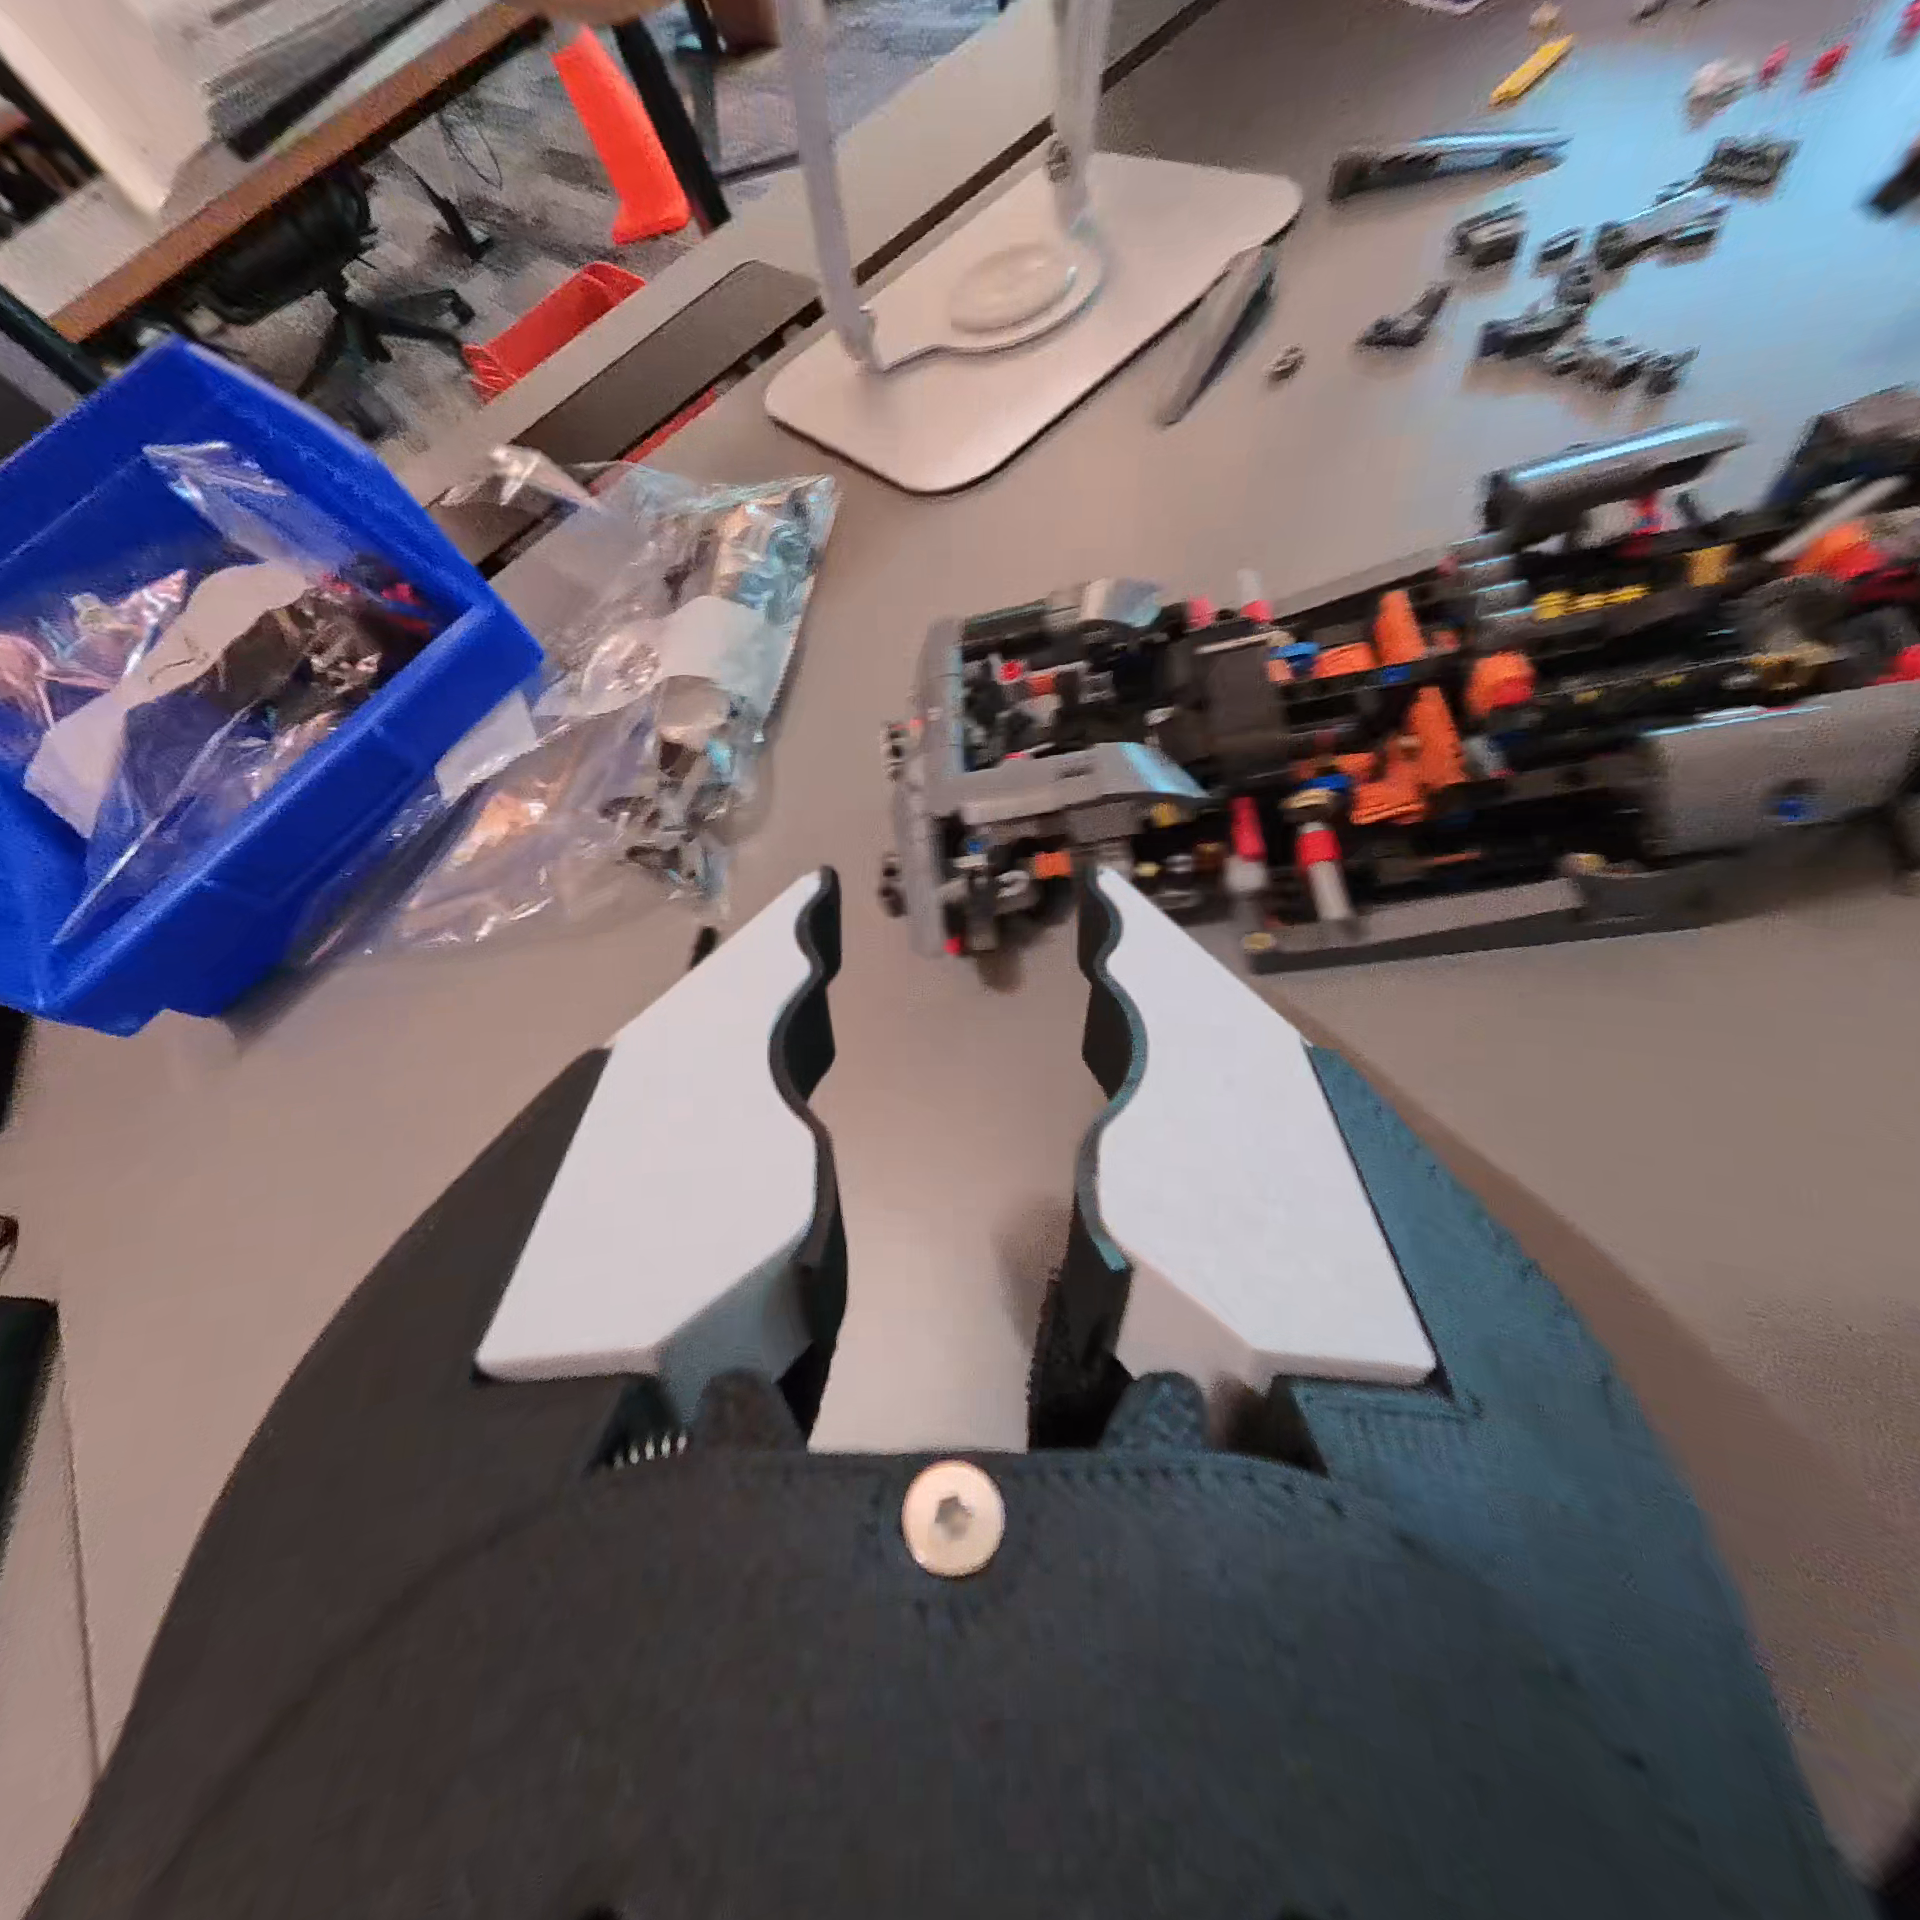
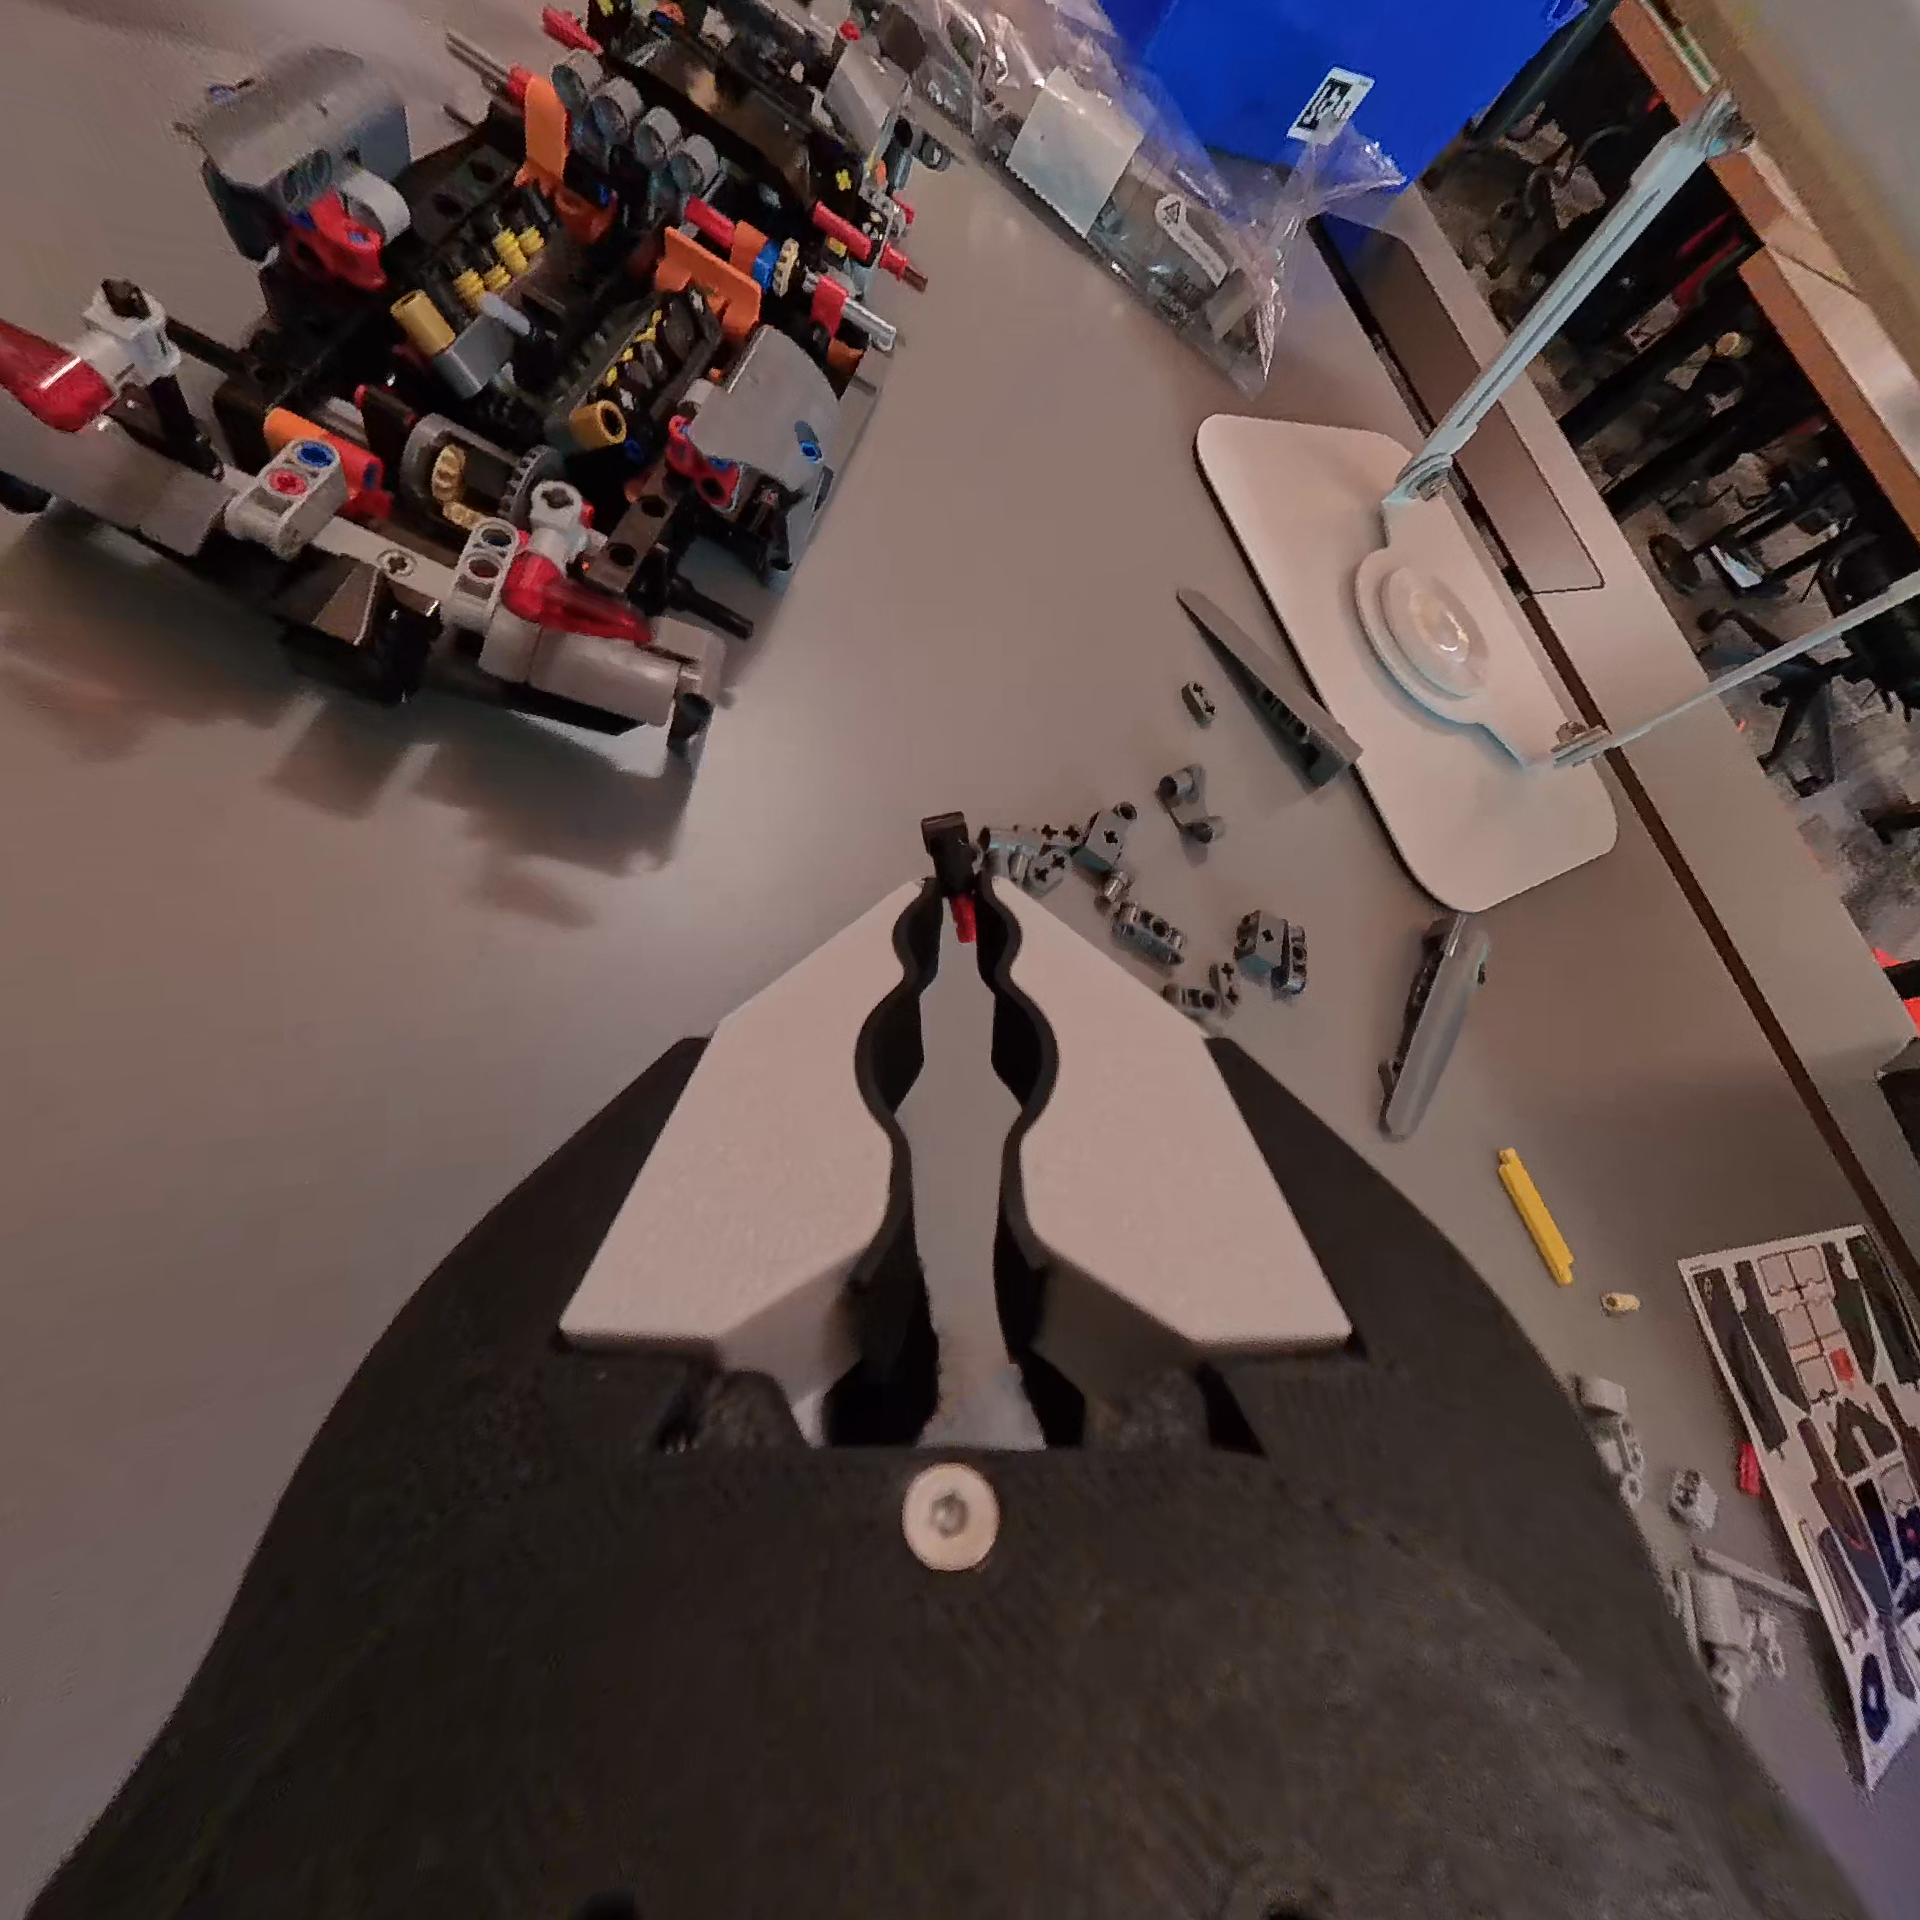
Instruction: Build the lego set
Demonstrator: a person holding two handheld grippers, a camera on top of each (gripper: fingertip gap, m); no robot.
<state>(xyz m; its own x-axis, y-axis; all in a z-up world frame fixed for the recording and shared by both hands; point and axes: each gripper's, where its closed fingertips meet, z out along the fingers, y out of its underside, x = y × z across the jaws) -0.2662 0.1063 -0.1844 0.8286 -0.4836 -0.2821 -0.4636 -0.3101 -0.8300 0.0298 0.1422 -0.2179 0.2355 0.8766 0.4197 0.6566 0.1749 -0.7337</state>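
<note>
My left gripper (image 1: 961, 894) is open with nothing between its fingers, hovering above the grey table just in front of the near end of a large brick-built vehicle chassis (image 1: 1351, 727) in black, grey and orange. My right gripper (image 2: 956, 888) is shut on a small black and red pin piece (image 2: 951, 862) that sticks out past the fingertips. It hangs above the table beside a scatter of small grey connector pieces (image 2: 1143, 914). The same chassis (image 2: 499, 353) lies at the upper left in the right wrist view.
A blue bin (image 1: 208, 675) with plastic bags stands at left, a clear bag of parts (image 1: 644, 686) beside it. A white lamp base (image 1: 1039, 312) (image 2: 1403, 644) stands behind. A yellow bar (image 2: 1536, 1216), a grey curved panel (image 2: 1429, 1023) and a sticker sheet (image 2: 1818, 1455) lie at right. Left tips to right tips: about 30 cm.
</note>
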